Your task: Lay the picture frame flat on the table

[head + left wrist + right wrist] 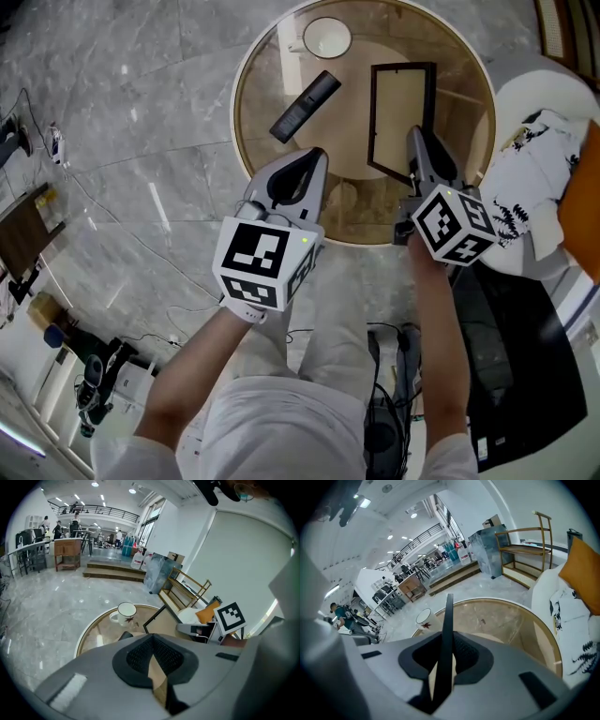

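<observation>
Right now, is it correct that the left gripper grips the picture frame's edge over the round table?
Not quite: the right gripper grips the picture frame by its edge over the round table, as the right gripper view shows; the left gripper is shut on nothing.

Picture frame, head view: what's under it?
Only the glass top of the round table shows below the picture frame. The right gripper, shut on its near edge, covers that corner, so contact with the table can't be judged.

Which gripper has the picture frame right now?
The right gripper: its jaws pinch the edge of the picture frame. The left gripper is closed on nothing.
</observation>
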`<state>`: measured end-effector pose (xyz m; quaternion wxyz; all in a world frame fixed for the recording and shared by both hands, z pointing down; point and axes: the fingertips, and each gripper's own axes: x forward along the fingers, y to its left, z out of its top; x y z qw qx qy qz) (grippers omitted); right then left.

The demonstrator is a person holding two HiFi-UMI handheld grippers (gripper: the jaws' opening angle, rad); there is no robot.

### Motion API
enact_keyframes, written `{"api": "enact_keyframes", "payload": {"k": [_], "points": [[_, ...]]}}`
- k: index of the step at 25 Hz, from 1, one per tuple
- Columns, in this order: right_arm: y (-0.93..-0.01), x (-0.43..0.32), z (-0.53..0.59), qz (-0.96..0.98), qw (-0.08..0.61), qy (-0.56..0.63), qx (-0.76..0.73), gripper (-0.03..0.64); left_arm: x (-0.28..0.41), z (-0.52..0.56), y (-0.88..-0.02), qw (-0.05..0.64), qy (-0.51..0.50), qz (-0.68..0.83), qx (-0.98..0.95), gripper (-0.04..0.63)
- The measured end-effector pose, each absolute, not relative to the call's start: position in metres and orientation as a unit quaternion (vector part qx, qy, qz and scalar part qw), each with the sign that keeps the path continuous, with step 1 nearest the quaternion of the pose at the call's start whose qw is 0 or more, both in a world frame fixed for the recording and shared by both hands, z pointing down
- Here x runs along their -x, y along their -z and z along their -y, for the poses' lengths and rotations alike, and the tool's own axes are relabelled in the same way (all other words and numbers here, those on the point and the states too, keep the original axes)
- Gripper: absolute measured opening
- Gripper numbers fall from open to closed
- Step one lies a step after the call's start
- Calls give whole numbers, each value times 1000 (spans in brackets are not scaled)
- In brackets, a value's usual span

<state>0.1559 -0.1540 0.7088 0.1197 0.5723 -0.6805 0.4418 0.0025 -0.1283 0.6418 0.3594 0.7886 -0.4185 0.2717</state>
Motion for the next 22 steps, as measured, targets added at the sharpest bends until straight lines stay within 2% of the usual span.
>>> {"api": "enact_keyframes", "payload": {"k": [22], "points": [[-730,-163,155,680,154,-413,-586,63,-10,131,-654,365,-278,401,-793,5]]}}
